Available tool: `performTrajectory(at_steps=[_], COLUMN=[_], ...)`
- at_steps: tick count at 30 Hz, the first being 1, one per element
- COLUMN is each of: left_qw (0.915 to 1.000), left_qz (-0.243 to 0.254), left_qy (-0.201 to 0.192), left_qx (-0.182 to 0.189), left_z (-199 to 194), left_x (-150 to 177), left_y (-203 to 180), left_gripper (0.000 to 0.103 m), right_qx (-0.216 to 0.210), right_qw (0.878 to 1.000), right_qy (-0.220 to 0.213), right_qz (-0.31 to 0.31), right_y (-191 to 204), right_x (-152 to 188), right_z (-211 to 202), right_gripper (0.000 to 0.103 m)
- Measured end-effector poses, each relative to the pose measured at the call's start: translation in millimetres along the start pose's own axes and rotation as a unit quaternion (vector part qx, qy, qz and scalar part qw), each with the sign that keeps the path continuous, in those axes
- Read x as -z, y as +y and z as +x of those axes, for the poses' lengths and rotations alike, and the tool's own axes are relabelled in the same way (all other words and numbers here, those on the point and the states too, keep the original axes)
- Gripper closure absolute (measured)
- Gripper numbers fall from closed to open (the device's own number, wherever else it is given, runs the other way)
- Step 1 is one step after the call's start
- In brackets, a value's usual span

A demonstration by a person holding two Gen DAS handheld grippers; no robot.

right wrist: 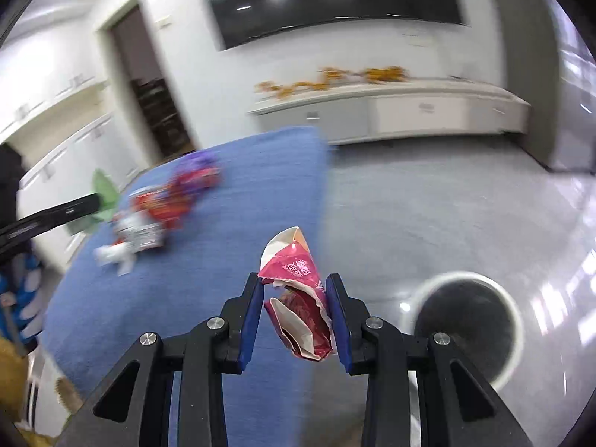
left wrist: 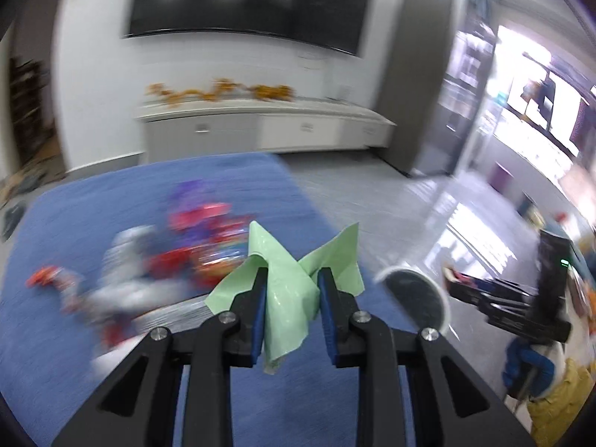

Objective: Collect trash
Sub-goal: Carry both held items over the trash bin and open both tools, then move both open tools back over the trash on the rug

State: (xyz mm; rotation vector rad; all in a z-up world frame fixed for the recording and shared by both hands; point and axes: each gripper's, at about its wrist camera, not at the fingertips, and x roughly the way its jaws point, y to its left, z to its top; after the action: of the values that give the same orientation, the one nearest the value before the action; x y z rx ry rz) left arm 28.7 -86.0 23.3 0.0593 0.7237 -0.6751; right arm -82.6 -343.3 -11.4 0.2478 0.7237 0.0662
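My left gripper [left wrist: 292,272] is shut on a thin green plastic wrapper [left wrist: 290,305], which hangs crumpled between the blue pads above the blue-covered table [left wrist: 111,201]. My right gripper [right wrist: 294,277] is shut on a crumpled pink and white wrapper [right wrist: 301,320], held near the table's right edge [right wrist: 260,186]. A blurred pile of red, purple and silver wrappers [left wrist: 193,238] [right wrist: 160,208] lies further back on the cloth. A round bin with a white rim and dark liner [left wrist: 413,294] [right wrist: 465,275] stands on the floor to the right. The left gripper with its green wrapper [right wrist: 102,190] shows at the far left of the right wrist view.
Shiny grey floor [right wrist: 428,205] spreads right of the table. A low white cabinet [left wrist: 260,126] runs along the back wall under a large dark screen [left wrist: 246,0]. The other gripper's black body [left wrist: 514,298] and a blue-gloved hand [left wrist: 529,365] are at the right edge.
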Motion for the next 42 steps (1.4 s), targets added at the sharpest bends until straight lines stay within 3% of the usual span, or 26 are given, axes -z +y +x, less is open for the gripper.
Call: performTrajectory(at_steps=[7, 13, 17, 19, 21, 22, 30, 36, 42], left_qw=[0.9923, 0.9826, 0.9780, 0.9759, 0.9751, 0.9751, 0.9784, 0.9874, 0.9914], left_qz=[0.059, 0.086, 0.087, 0.084, 0.078, 0.076, 0.048, 0.017, 0.028], left_qy=[0.069, 0.130, 0.161, 0.175, 0.184, 0.185, 0.174, 0.119, 0.084], left_qx=[0.084, 0.102, 0.100, 0.099, 0.096, 0.096, 0.102, 0.103, 0.097], left_z=[103.9, 189.9, 235.7, 256.4, 267.3, 272.6, 265.4, 216.2, 155.2], left_x=[-32.4, -38.8, -39.5, -38.6, -36.9, -36.7, -50.0, -60.1, -61.1], left_y=[-118.0, -190.6, -210.2, -217.2, -220.3, -223.9, -216.5, -201.1, -181.1], left_gripper=[0.079, 0.078, 0.078, 0.071, 0.053, 0.050, 0.047, 0.047, 0.047], right_qx=[0.100, 0.117, 0.118, 0.116, 0.121, 0.121, 0.123, 0.128, 0.124], right_qw=[0.988, 0.976, 0.972, 0.969, 0.966, 0.965, 0.961, 0.965, 0.975], right_qy=[0.019, 0.054, 0.075, 0.086, 0.094, 0.097, 0.093, 0.056, 0.017], right_qz=[0.115, 0.174, 0.191, 0.201, 0.207, 0.212, 0.229, 0.224, 0.184], right_y=[-125.8, -190.6, -215.0, -223.2, -226.9, -230.5, -238.8, -220.9, -172.4], right_x=[23.4, 41.6, 48.3, 48.6, 51.4, 52.4, 49.7, 31.2, 0.5], right_z=[7.5, 39.5, 60.3, 71.6, 77.9, 80.2, 74.6, 39.3, 3.6], right_gripper=[0.069, 0.067, 0.065, 0.061, 0.053, 0.049, 0.044, 0.043, 0.042])
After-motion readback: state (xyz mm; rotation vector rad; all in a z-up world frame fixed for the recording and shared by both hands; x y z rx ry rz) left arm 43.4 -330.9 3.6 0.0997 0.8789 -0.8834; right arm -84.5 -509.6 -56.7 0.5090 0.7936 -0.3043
